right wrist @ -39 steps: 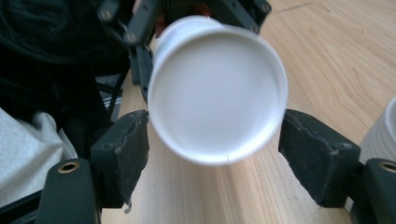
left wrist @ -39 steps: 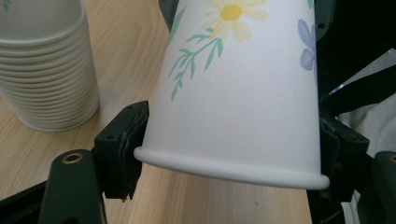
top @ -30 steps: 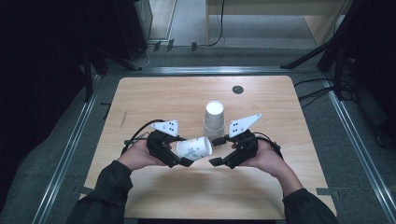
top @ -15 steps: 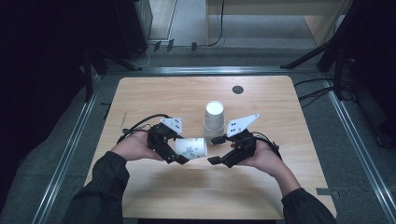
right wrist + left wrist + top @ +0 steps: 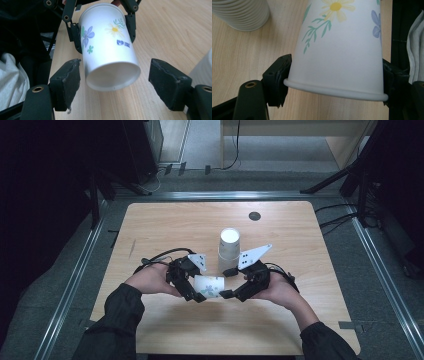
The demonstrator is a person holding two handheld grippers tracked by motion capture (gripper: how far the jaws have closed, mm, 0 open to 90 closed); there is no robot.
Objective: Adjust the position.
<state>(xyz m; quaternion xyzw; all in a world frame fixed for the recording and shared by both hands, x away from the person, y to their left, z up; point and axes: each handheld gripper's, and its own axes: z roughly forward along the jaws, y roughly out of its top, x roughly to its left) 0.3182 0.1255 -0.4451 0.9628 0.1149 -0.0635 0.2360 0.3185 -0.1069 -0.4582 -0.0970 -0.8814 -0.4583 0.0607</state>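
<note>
Two hand-held grippers are met over the near part of the pale wooden worktop. A white paper cup with painted flowers is held on its side between them, just above the wood. The left hand-held gripper is clamped on the cup near its rolled rim, with a black pad pressed against each side, as seen in the left gripper view. The right hand-held gripper is released: its jaws stand apart on either side of the cup's flat bottom end, and a gap is left at each pad in the right gripper view.

A stack of plain ribbed white paper cups, set upside down, stands just behind the grippers.

It looks as if the flowered cup is being passed from one gripper to the other. Next, the right jaws would need to be slid a little further along the cup and closed gently, so the thin paper is not crushed. Only then should the left grip be let go.
</note>
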